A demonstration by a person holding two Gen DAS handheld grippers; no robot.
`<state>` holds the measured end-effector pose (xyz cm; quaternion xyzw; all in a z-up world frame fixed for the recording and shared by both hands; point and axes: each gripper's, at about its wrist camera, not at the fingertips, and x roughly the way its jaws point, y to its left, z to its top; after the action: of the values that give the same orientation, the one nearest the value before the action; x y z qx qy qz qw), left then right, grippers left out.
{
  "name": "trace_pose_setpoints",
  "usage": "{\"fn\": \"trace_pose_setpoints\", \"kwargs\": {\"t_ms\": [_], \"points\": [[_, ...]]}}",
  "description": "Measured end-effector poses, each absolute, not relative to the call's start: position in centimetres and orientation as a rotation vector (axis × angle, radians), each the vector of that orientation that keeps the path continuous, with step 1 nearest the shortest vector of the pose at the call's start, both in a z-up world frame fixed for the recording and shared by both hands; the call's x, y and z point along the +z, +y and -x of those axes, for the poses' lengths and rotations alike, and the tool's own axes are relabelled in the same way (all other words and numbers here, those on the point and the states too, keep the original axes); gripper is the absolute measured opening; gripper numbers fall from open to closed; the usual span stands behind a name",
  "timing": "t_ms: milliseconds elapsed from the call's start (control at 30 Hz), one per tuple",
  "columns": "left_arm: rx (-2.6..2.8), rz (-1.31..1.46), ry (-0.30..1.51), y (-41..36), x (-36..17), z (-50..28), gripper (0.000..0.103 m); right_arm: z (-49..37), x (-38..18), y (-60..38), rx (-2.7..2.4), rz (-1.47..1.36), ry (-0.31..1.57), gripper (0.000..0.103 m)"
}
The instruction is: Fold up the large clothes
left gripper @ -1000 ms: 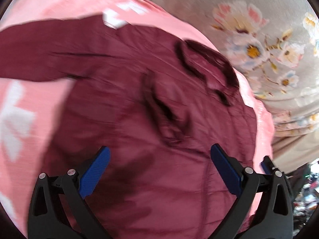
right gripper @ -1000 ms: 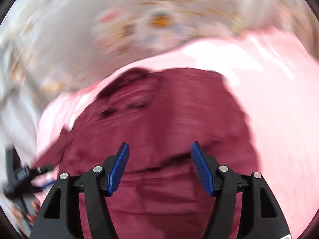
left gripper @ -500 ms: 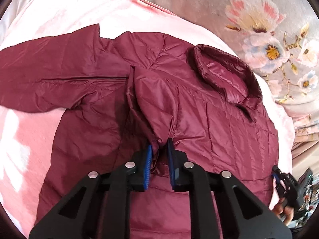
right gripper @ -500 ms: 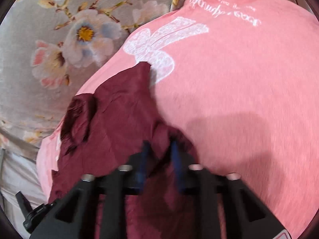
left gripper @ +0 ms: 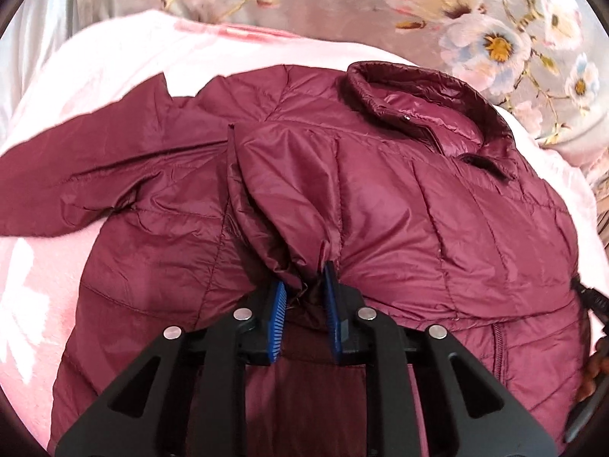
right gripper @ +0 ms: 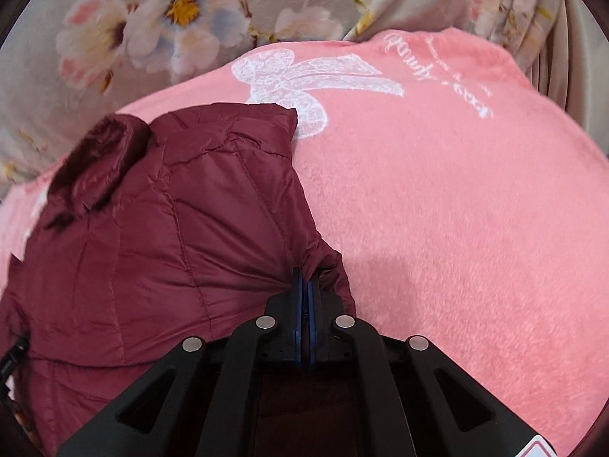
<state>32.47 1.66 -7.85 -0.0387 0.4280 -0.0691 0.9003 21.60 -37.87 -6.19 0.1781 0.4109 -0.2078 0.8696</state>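
Maroon quilted nylon fills both views: the puffer jacket (left gripper: 380, 205) lies spread on the pink blanket (right gripper: 456, 209), collar (left gripper: 426, 103) toward the upper right of the left view. The left gripper (left gripper: 304, 297) pinches a bunched fold near centre frame; the right gripper (right gripper: 304, 297) is pressed together on the jacket's edge. The shell looks light, puffy and slick, so grips probably hold best on gathered seams or hems.

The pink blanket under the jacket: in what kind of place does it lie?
Probably a bedroom, on a bed. The maroon jacket lies on a soft pink blanket with a white bow print, and a floral bedcover lies behind it.
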Motion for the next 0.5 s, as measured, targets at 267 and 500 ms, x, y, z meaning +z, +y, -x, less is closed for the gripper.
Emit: {"fn": "trace_pose_setpoints", "kwargs": {"t_ms": [267, 500], "points": [[-0.119, 0.085, 0.86, 1.8, -7.7, -32.2, 0.032, -19.6, 1.4, -27.4, -0.303, -0.243, 0.729, 0.015], [-0.127, 0.108, 0.853, 2.0, -7.7, -31.9, 0.049, -23.9, -1.7, -18.2, -0.077, -0.128, 0.858, 0.014]]}}
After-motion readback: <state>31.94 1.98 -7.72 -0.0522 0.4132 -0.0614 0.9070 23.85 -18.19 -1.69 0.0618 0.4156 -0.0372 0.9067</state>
